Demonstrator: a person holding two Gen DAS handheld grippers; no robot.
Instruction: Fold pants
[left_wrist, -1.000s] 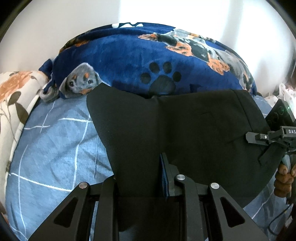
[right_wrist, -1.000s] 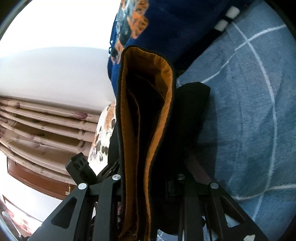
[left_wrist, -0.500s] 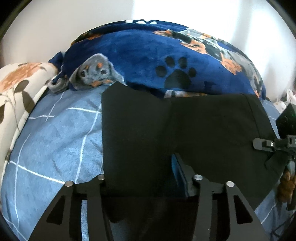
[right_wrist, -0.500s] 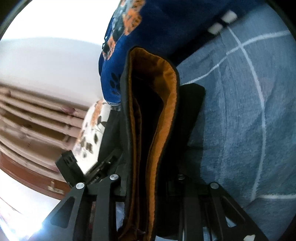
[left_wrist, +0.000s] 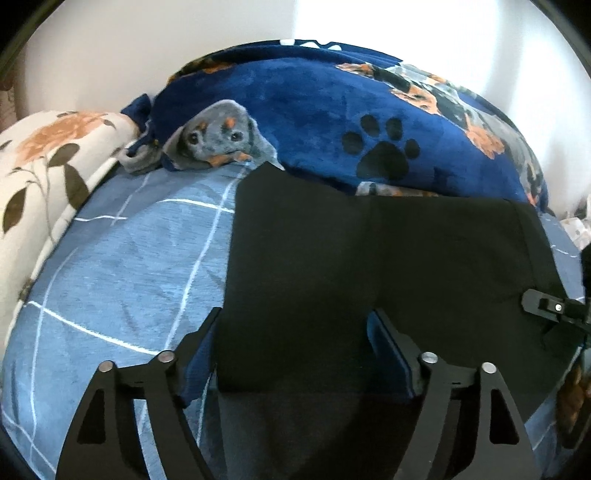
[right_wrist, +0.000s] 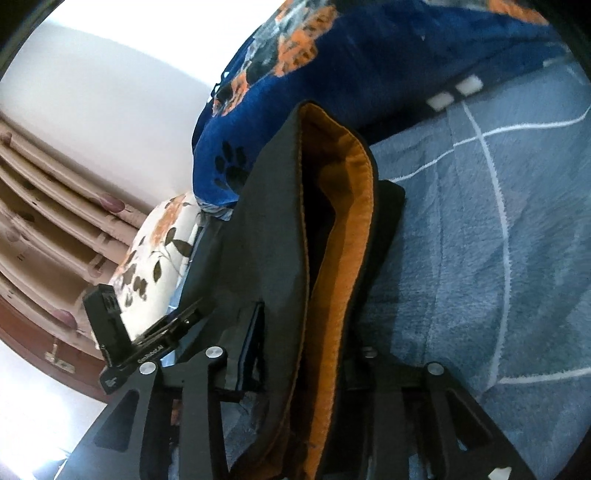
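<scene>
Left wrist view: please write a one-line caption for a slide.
Left gripper, jaws just opened, straddles black pants lying on a blue checked bedsheet.

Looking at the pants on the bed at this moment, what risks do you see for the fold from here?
1. The left gripper has just been opening, its fingers clear of the black pants between them. The released edge may shift.
2. The right gripper has just been opening too, with the waistband gaping to show its orange lining. The layers may slip apart.
3. The far pants edge lies against the blue paw-print blanket, which could catch it.
</scene>
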